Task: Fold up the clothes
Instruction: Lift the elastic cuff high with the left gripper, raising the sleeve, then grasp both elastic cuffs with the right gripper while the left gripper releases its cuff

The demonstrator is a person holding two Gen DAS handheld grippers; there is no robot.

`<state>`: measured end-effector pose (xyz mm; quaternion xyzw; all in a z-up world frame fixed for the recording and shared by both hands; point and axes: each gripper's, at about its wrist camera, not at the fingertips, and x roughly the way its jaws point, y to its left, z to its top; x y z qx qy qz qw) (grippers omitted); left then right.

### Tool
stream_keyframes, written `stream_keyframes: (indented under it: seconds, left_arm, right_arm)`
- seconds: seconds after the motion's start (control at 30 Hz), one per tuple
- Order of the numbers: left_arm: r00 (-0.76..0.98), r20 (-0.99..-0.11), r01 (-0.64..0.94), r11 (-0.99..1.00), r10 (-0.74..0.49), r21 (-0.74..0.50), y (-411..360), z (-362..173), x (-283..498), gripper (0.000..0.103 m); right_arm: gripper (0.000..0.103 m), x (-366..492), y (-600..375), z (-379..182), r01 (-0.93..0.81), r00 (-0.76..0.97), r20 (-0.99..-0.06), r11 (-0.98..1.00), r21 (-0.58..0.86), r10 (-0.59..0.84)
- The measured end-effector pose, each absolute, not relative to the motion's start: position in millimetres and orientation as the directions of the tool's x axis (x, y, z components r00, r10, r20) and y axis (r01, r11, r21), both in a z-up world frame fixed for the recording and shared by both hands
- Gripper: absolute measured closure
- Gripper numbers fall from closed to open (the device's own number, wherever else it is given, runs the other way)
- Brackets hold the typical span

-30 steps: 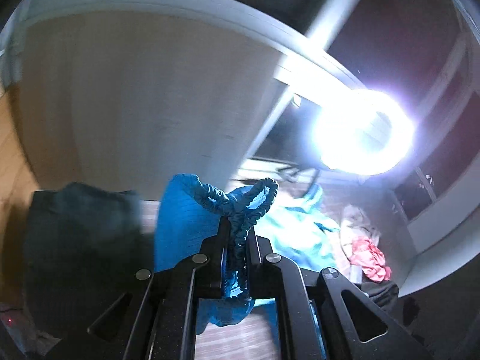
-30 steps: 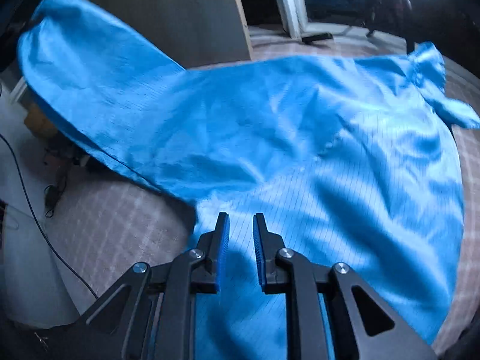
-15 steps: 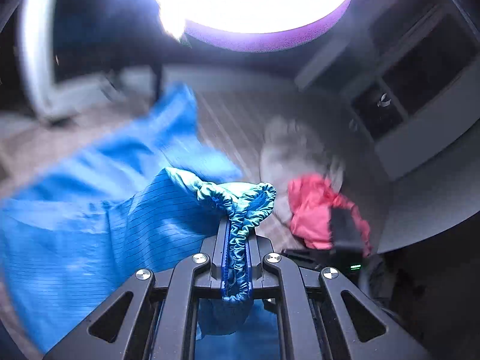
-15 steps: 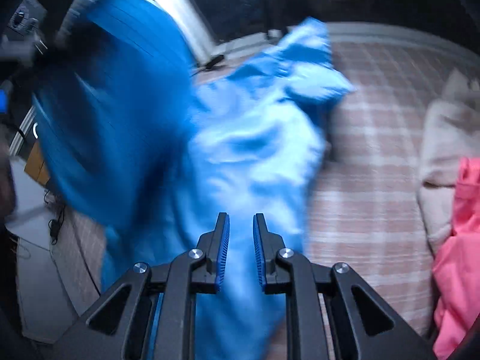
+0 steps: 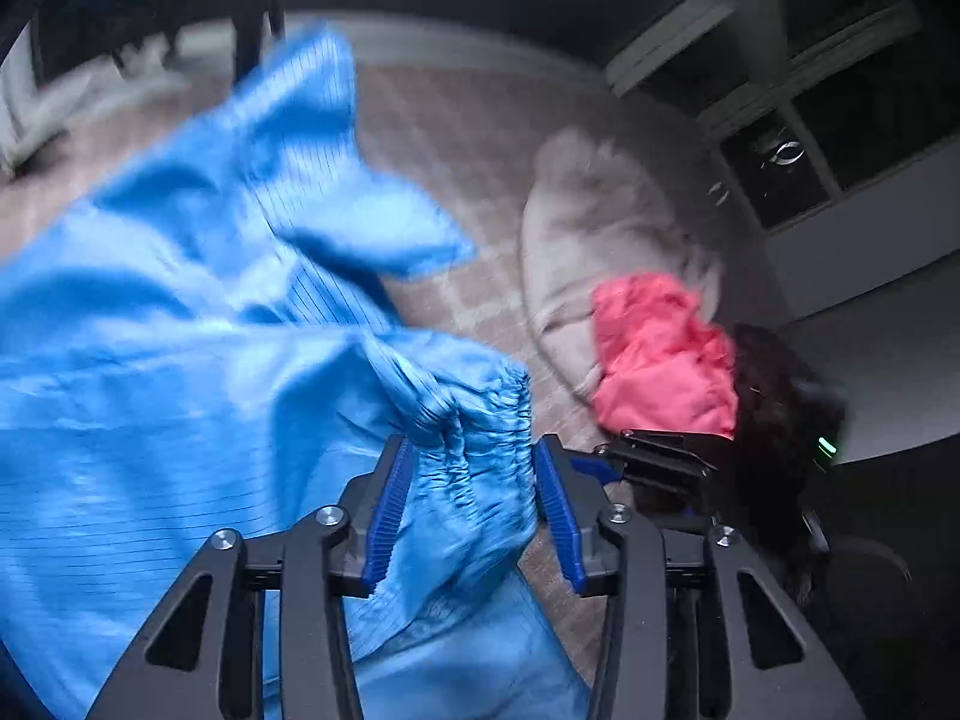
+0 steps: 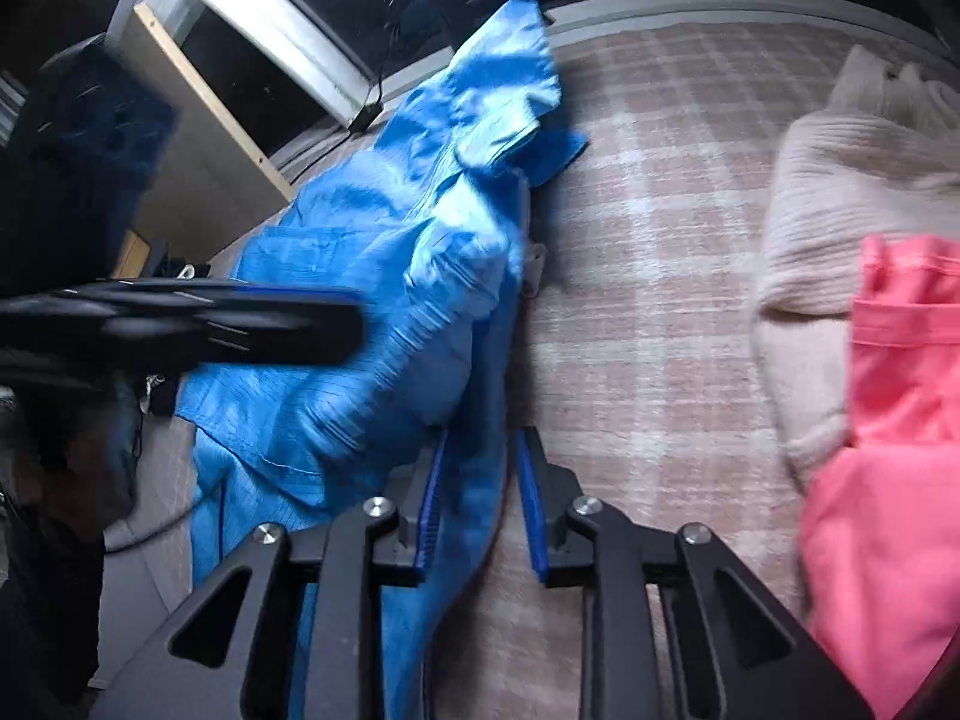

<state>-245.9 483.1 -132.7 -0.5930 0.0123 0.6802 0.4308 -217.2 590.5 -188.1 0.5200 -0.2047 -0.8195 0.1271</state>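
Across the left half of both wrist views, the blue garment (image 5: 180,360) now lies heaped on the checked bed cover (image 6: 648,276), where a second ago it was spread wide and its sleeve held up in the air. That sleeve has been carried over onto the body, so one fold looks made. To the right sit a cream knit (image 6: 840,180) and a pink garment (image 6: 888,420), well apart from the blue one. Low in the left wrist view, the left gripper (image 5: 474,510) has just been opening: its jaws stand apart, the gathered elastic cuff (image 5: 480,438) loose between them, released. The right gripper (image 6: 477,510) has also eased open, jaws slightly apart astride a blue edge, not pressing it.
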Motion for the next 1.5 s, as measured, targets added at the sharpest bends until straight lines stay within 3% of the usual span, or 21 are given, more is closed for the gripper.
stream_keyframes:
  seconds: [0.07, 0.13, 0.17, 0.47, 0.6, 0.67, 0.73, 0.9, 1.0, 1.33, 1.4, 1.5]
  left_arm:
    - [0.013, -0.830, -0.628, -0.641, 0.557, -0.441, 470.6, -125.9, -245.5, 0.059]
    - [-0.016, -0.848, -0.646, -0.653, 0.530, -0.396, 464.5, -131.8, -241.3, 0.059]
    - [-0.017, -0.856, -0.654, -0.653, 0.517, -0.382, 463.5, -137.8, -237.5, 0.059]
    - [-0.072, -0.900, -0.815, -0.545, 0.430, -0.196, 505.5, -187.0, -183.1, 0.061]
    - [-0.112, -0.919, -0.815, -0.564, 0.378, -0.133, 511.0, -201.7, -184.5, 0.062]
    - [-0.100, -0.915, -0.805, -0.572, 0.391, -0.157, 507.7, -205.0, -189.0, 0.086]
    - [-0.077, -0.907, -0.794, -0.576, 0.413, -0.195, 505.0, -206.3, -192.9, 0.098]
    - [-0.015, -0.835, -0.779, -0.530, 0.550, -0.335, 502.3, -180.5, -193.1, 0.099]
    - [0.006, -0.806, -0.802, -0.478, 0.592, -0.357, 512.8, -168.0, -187.0, 0.099]
    - [0.033, -0.862, -0.817, -0.483, 0.507, -0.315, 520.8, -201.1, -182.0, 0.098]
    - [0.039, -0.857, -0.814, -0.481, 0.514, -0.326, 517.2, -201.1, -183.9, 0.097]
    - [0.049, -0.855, -0.811, -0.479, 0.516, -0.335, 522.1, -205.0, -183.2, 0.097]
  right_arm:
    - [0.078, -213.0, 600.8, -180.7, -0.023, -0.444, -0.796, -0.883, 0.468, -0.411]
    - [0.063, -213.4, 611.8, -174.2, -0.052, -0.468, -0.782, -0.871, 0.489, -0.412]
    - [0.062, -215.2, 616.0, -172.2, -0.068, -0.476, -0.777, -0.864, 0.498, -0.411]
    - [0.062, -245.0, 591.9, -183.2, -0.031, -0.418, -0.799, -0.872, 0.489, -0.433]
    - [0.063, -246.6, 591.9, -189.5, -0.033, -0.392, -0.856, -0.924, 0.380, -0.338]
    - [0.063, -246.5, 599.6, -195.7, -0.053, -0.378, -0.869, -0.929, 0.365, -0.320]
    - [0.063, -245.8, 609.2, -199.6, -0.074, -0.378, -0.849, -0.902, 0.425, -0.369]
    - [0.063, -244.3, 622.7, -201.1, -0.080, -0.387, -0.792, -0.839, 0.538, -0.472]
    - [0.062, -241.2, 631.0, -199.8, -0.098, -0.402, -0.768, -0.811, 0.577, -0.498]
    - [0.057, -234.8, 645.6, -199.5, -0.091, -0.411, -0.700, -0.738, 0.669, -0.584]
    - [0.051, -236.6, 639.2, -201.5, -0.088, -0.402, -0.718, -0.756, 0.649, -0.569]
    - [0.050, -239.4, 632.2, -206.4, -0.096, -0.386, -0.755, -0.791, 0.604, -0.530]
